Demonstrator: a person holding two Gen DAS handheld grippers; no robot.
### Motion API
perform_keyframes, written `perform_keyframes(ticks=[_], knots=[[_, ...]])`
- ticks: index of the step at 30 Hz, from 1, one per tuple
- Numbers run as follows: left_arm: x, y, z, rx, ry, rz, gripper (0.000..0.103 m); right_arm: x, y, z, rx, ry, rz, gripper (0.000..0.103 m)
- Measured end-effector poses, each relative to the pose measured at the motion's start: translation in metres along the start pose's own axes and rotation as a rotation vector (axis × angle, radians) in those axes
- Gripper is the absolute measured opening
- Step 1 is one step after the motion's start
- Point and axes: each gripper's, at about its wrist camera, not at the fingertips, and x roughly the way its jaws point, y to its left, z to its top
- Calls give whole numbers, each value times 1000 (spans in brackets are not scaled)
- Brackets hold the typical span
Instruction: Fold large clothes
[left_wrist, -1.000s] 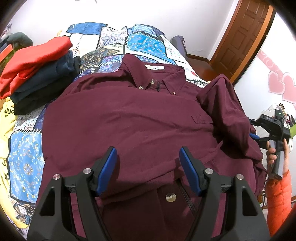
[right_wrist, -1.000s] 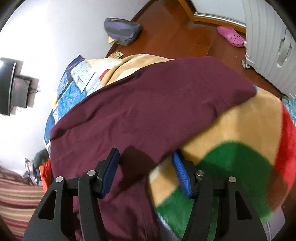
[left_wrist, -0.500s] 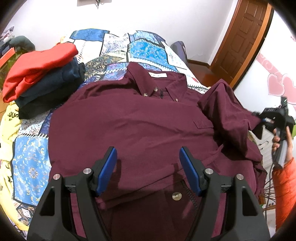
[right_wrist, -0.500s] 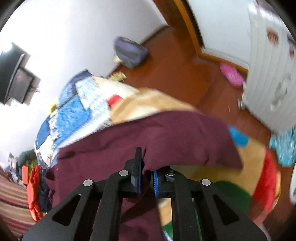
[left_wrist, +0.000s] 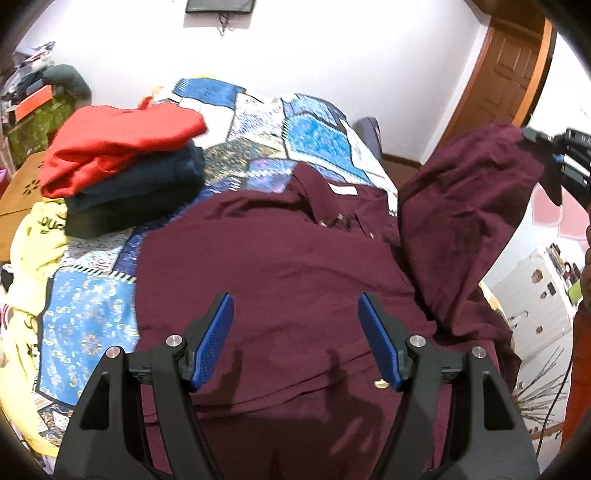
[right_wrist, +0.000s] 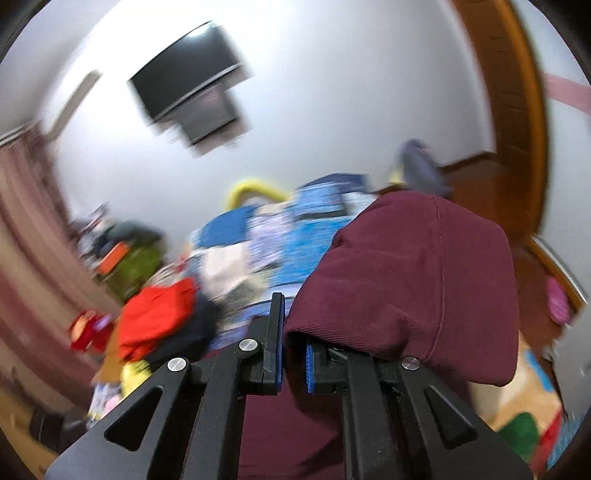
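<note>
Lying buttoned-side up on the patchwork quilt (left_wrist: 317, 136), the maroon shirt (left_wrist: 280, 266), collar toward the wall, just right of the stack of folded clothes (left_wrist: 122, 166). Gripping the shirt's right sleeve (right_wrist: 413, 273), the right gripper (right_wrist: 293, 365), jaws pinched tight on the fabric, cloth draping over the far finger. Holding that sleeve lifted high off the right edge of the shirt, clear of the quilt. Hovering over the shirt's lower front, the left gripper (left_wrist: 295, 339), blue pads standing apart, nothing between them, not touching the cloth.

Looking like the first side fold: sleeve up, not yet laid across. Calling next, most likely, for carrying the sleeve leftward over the chest and laying it flat, with the left gripper perhaps pinning the shirt's body to stop it dragging. Watching for bunching at the shoulder.
</note>
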Motion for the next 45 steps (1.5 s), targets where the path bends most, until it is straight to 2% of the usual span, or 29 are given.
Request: perform_keyframes(ticks=[4,7,10,15,20,21,22,24,29,32,33,37,39,42,45], knots=[[-14,21,-1,-33,-25,13,69,35,62,-22,-116,95,108,8],[-25,40,-4,-65,-40,32,69,67,94,-48,-179,187,149,8],[-33,60,-11,-97,-48,56,69,107,123,-87,-242,322,173,8],[-41,94,-26,-160,-39,103,69,167,143,-147,-287,535,180,8],[-42,122,-46,-231,-17,137,69,185,146,-189,-283,664,172,9],[-40,127,-50,-249,-8,140,69,190,146,-197,-287,708,173,11],[-38,133,-54,-266,3,141,69,191,149,-199,-294,737,165,18],[-34,139,-60,-293,24,135,69,194,152,-207,-350,805,146,20],[-23,139,-69,-340,60,63,69,164,155,-199,-471,770,166,21],[-14,137,-71,-385,87,-7,69,139,152,-181,-510,690,181,23],[-9,136,-72,-410,103,-49,69,132,150,-176,-525,652,173,28],[3,127,-71,-471,139,-164,69,96,125,-146,-563,476,104,57],[10,122,-69,-507,157,-229,69,79,103,-132,-574,389,30,60],[22,113,-67,-559,185,-305,69,66,68,-117,-545,346,-66,60],[39,108,-65,-618,224,-307,69,56,28,-106,-467,329,-121,60]])
